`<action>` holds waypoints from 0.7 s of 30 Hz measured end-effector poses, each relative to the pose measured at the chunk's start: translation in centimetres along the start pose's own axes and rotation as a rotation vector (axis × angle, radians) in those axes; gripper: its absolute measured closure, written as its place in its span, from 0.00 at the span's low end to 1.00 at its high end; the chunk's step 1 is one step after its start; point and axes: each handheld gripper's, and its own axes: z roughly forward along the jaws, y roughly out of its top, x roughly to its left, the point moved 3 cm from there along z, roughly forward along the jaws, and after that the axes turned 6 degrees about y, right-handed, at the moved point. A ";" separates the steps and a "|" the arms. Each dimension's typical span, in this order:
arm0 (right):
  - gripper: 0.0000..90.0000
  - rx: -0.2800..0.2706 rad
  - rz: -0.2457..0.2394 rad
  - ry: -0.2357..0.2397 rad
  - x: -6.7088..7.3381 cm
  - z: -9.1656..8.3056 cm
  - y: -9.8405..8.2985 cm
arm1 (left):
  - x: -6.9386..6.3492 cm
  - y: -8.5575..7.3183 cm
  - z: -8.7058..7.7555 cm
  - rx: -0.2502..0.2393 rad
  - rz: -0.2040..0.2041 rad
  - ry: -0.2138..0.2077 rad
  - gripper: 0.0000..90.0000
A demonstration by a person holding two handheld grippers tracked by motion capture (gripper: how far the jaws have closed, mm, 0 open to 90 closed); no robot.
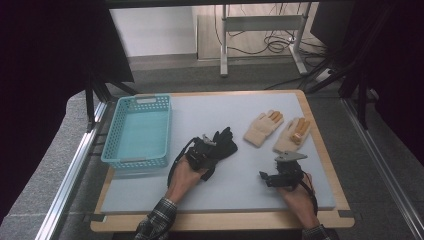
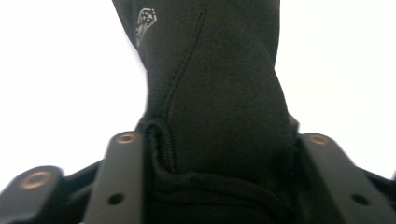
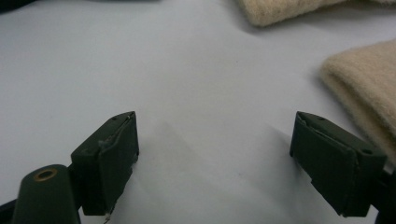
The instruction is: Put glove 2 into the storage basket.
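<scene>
A pale grey surface (image 1: 215, 107) with wooden edging carries a teal basket (image 1: 138, 131) and two cream gloves (image 1: 277, 131). The left claw (image 1: 212, 149) clamps a black glove (image 2: 219, 93); the right claw (image 3: 215, 158) gapes.

Black glove (image 1: 223, 144); beige gloves (image 1: 260, 129), orange fingertips; turquoise perforated basket (image 1: 141, 161); pale grey mat (image 1: 210, 110).

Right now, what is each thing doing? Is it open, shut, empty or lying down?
Left gripper: shut on the black glove.
Right gripper: open, holding nothing.
Black glove: pinched between the jaws.
Two cream gloves: lying flat, side by side.
Blue basket: empty, upright.
</scene>
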 end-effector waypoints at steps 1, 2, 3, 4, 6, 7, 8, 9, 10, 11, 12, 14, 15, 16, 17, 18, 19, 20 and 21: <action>0.17 -0.001 0.000 0.001 0.0 0.0 0.0 | 0.1 0.1 -0.1 0.004 -0.006 -0.005 0.68; 0.17 0.000 0.000 0.001 0.0 0.0 0.0 | 0.1 0.1 -0.1 0.003 -0.013 -0.001 0.70; 0.17 0.000 0.000 0.000 0.0 0.0 0.0 | 0.1 0.2 -0.2 0.006 -0.016 0.006 0.72; 0.17 0.000 0.000 0.001 0.0 0.0 0.0 | 0.1 0.3 -0.2 0.013 -0.010 0.014 0.72; 0.17 0.000 0.000 0.001 0.0 0.0 0.0 | 0.3 0.5 -0.3 0.007 -0.020 0.017 0.72; 0.17 0.000 0.000 0.001 0.0 0.0 0.0 | 0.5 0.6 -0.4 -0.002 -0.037 0.008 0.72; 0.17 0.000 0.000 0.001 0.0 0.0 0.0 | 0.6 0.7 -0.5 -0.005 -0.040 0.004 0.72; 0.17 0.000 0.001 0.001 0.0 0.0 0.0 | 0.6 0.8 -0.7 -0.011 -0.043 0.005 0.72; 0.17 0.000 0.001 0.001 0.0 0.0 0.0 | 0.7 0.8 -0.9 -0.015 -0.043 0.006 0.72; 0.17 0.000 0.001 0.001 0.0 0.0 0.0 | 0.8 0.9 -1.2 -0.022 -0.048 0.003 0.72; 0.17 0.000 0.001 0.001 0.0 0.0 0.0 | 0.8 1.0 -1.4 -0.025 -0.047 -0.002 0.72; 0.17 0.000 0.001 0.001 0.0 0.0 0.0 | 0.9 1.2 -1.8 -0.031 -0.046 -0.001 0.72; 0.17 0.000 0.001 0.001 0.0 0.0 0.0 | 0.9 1.4 -2.2 -0.034 -0.047 -0.003 0.72; 0.17 0.000 0.001 0.001 0.0 0.0 0.0 | 0.9 1.5 -2.4 -0.037 -0.046 -0.005 0.72; 0.17 0.000 0.001 0.001 0.0 0.0 0.0 | 1.0 1.7 -2.7 -0.041 -0.044 -0.004 0.72; 0.17 0.000 0.001 0.001 0.0 0.0 0.0 | 1.0 1.8 -3.0 -0.045 -0.041 0.000 0.72; 0.17 0.000 0.001 0.001 0.0 0.0 0.0 | 1.1 2.1 -3.3 -0.049 -0.036 0.005 0.72; 0.17 0.000 0.001 0.001 0.0 0.0 0.0 | 1.1 2.2 -3.6 -0.052 -0.034 0.008 0.71; 0.17 0.001 0.003 0.002 0.0 0.0 0.0 | 1.2 2.4 -3.9 -0.054 -0.033 0.012 0.71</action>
